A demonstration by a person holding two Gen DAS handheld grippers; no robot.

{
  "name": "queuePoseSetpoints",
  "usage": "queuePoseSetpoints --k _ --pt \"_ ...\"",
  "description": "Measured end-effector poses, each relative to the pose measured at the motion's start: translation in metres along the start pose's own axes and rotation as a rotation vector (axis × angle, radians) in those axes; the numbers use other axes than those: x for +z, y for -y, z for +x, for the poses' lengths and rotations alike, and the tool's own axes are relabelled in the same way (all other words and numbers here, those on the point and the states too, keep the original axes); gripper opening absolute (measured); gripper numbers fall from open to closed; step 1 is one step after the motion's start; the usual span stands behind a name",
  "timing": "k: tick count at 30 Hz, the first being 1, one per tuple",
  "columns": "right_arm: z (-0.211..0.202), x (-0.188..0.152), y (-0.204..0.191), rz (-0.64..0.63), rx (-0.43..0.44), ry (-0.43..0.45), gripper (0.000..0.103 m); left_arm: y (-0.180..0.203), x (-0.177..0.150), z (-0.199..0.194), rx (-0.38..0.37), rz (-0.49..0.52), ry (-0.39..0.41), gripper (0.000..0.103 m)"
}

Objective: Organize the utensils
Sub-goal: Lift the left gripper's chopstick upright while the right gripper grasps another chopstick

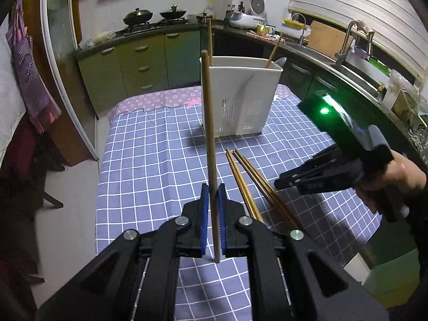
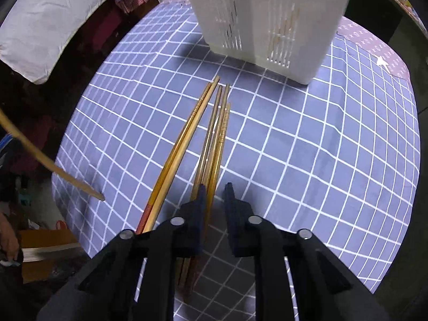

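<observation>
My left gripper (image 1: 213, 195) is shut on a wooden chopstick (image 1: 209, 123), held upright above the checked tablecloth; its tip also shows in the right wrist view (image 2: 80, 186). A white utensil holder (image 1: 239, 95) stands at the far middle of the table, with two chopsticks and a spoon in it; it also shows in the right wrist view (image 2: 267, 21). Several chopsticks (image 2: 211, 139) lie in a loose bundle on the cloth. My right gripper (image 2: 215, 191) is open, low over the bundle's near part, with one chopstick between the fingers. It also shows in the left wrist view (image 1: 281, 183).
The table (image 1: 149, 160) carries a blue checked cloth over a purple patterned one. Kitchen counters, a stove with woks and a sink run along the back and right. A glass door and hanging cloths are on the left.
</observation>
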State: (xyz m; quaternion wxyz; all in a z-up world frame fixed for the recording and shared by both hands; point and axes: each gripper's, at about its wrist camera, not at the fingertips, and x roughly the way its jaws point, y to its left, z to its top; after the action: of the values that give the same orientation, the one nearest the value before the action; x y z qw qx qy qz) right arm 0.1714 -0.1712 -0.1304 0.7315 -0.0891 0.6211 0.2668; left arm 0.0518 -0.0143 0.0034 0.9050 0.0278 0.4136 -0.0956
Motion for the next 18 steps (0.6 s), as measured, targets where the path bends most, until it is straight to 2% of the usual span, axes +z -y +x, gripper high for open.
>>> queuePoseSetpoints --k 18 --pt "0.027 0.018 -0.016 -0.029 -0.087 -0.071 0.011 0.001 0.0 -0.002 0.005 0.029 -0.002 0.007"
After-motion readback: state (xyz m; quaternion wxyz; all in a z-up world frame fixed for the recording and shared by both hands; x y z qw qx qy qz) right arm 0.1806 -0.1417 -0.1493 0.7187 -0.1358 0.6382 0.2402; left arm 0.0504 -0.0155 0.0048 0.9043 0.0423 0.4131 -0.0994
